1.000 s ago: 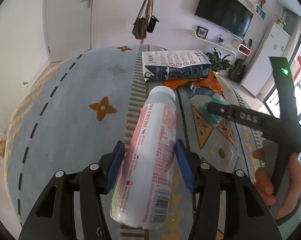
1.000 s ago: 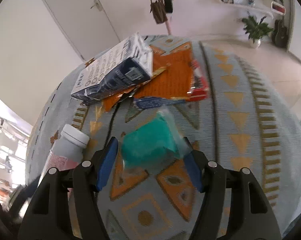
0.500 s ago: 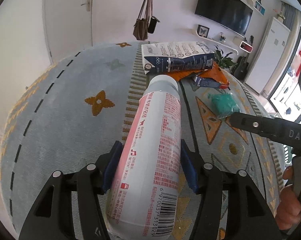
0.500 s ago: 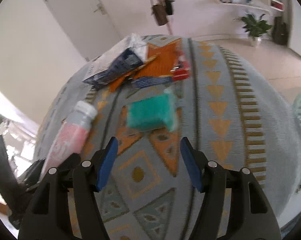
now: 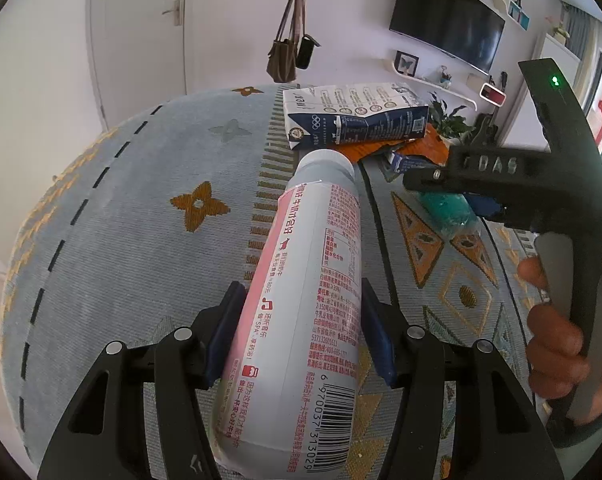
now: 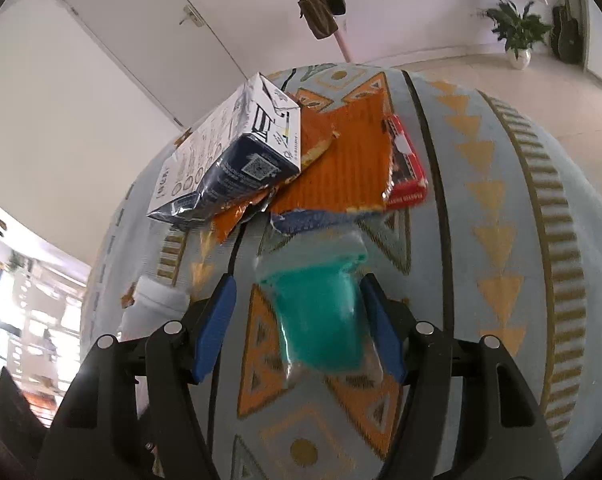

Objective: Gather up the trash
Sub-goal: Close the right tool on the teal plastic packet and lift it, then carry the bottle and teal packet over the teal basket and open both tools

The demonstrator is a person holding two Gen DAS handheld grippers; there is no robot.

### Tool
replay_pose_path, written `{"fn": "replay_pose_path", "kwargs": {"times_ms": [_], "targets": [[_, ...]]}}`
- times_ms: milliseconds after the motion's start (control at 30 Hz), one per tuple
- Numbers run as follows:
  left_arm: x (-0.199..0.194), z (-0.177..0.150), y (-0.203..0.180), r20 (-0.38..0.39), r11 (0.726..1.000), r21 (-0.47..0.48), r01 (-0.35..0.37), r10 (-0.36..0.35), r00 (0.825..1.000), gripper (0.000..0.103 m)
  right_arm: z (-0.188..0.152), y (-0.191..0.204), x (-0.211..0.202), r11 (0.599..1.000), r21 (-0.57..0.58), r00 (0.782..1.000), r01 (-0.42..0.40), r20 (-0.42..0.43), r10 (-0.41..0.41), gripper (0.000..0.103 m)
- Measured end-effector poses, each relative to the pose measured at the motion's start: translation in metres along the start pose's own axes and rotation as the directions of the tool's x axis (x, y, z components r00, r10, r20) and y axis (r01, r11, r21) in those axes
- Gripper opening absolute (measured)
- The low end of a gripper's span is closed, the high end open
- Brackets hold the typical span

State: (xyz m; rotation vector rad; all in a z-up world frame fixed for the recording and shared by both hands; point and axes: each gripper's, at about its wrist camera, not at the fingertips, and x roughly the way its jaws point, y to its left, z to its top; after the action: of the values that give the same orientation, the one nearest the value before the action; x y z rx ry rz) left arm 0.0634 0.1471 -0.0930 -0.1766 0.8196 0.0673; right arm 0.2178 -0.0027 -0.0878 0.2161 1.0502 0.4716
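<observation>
My left gripper [image 5: 301, 328] is shut on a pink and white plastic bottle [image 5: 305, 304], whose white cap points away over the rug. My right gripper [image 6: 297, 328] is open, its blue pads either side of a teal packet in clear wrap [image 6: 321, 316] lying on the rug; I cannot tell whether the pads touch it. The right gripper's black body [image 5: 541, 196] shows in the left wrist view, above the teal packet [image 5: 449, 212]. Beyond lie a navy and white carton [image 6: 237, 156], an orange wrapper [image 6: 349, 160], a red packet [image 6: 405, 164] and a blue wrapper [image 6: 313, 220].
All lies on a grey-blue patterned rug [image 5: 141, 184]. A door [image 5: 141, 24], hanging bags [image 5: 289, 56] and a wall TV [image 5: 445, 36] stand beyond. A potted plant [image 6: 517, 36] sits on the tiled floor to the right.
The left gripper has lifted the bottle higher and closer to the camera. The right gripper pulled back from the teal packet, then came forward again so its pads flank it.
</observation>
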Motion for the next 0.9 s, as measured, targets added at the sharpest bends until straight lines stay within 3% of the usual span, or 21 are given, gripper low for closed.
{"fn": "replay_pose_path", "kwargs": {"times_ms": [167,267,300,333,367,467,600,900], "targets": [[-0.001,0.000,0.000,0.003,1.000,-0.006,0.002,-0.002,1.000,0.054,-0.011,0.020,0.002,0.989,-0.114,0.995,0.094,0.033,-0.091,0.061],[-0.002,-0.001,-0.001,0.010,1.000,-0.004,-0.010,0.010,1.000,0.048,-0.014,0.021,0.003,0.981,-0.152,0.992,0.121,0.051,-0.114,0.059],[-0.004,-0.001,-0.002,0.019,1.000,-0.005,-0.019,0.020,1.000,0.047,-0.016,0.022,0.003,0.976,-0.169,0.990,0.139,0.060,-0.131,0.055],[-0.007,-0.001,-0.002,0.036,1.000,-0.005,-0.030,0.030,0.999,0.047,-0.018,0.023,0.002,0.968,-0.186,0.985,0.170,0.072,-0.159,0.040],[-0.012,-0.001,-0.003,0.061,1.000,-0.007,-0.026,0.027,0.998,0.047,-0.025,0.024,0.001,0.963,-0.200,0.982,0.183,0.079,-0.170,0.036],[-0.026,0.000,-0.009,0.091,0.999,-0.023,0.037,-0.034,0.995,0.047,-0.034,0.019,-0.007,0.972,-0.191,0.988,0.140,0.089,-0.125,0.035],[-0.051,0.007,-0.037,0.161,0.994,0.026,0.103,-0.106,0.981,0.047,-0.037,0.013,-0.044,0.967,-0.199,0.976,0.160,0.177,-0.125,0.034],[-0.079,0.037,-0.124,0.232,0.955,0.149,0.256,-0.285,0.930,0.047,-0.031,-0.045,-0.162,0.968,-0.097,0.910,0.231,0.374,-0.180,0.034]]}}
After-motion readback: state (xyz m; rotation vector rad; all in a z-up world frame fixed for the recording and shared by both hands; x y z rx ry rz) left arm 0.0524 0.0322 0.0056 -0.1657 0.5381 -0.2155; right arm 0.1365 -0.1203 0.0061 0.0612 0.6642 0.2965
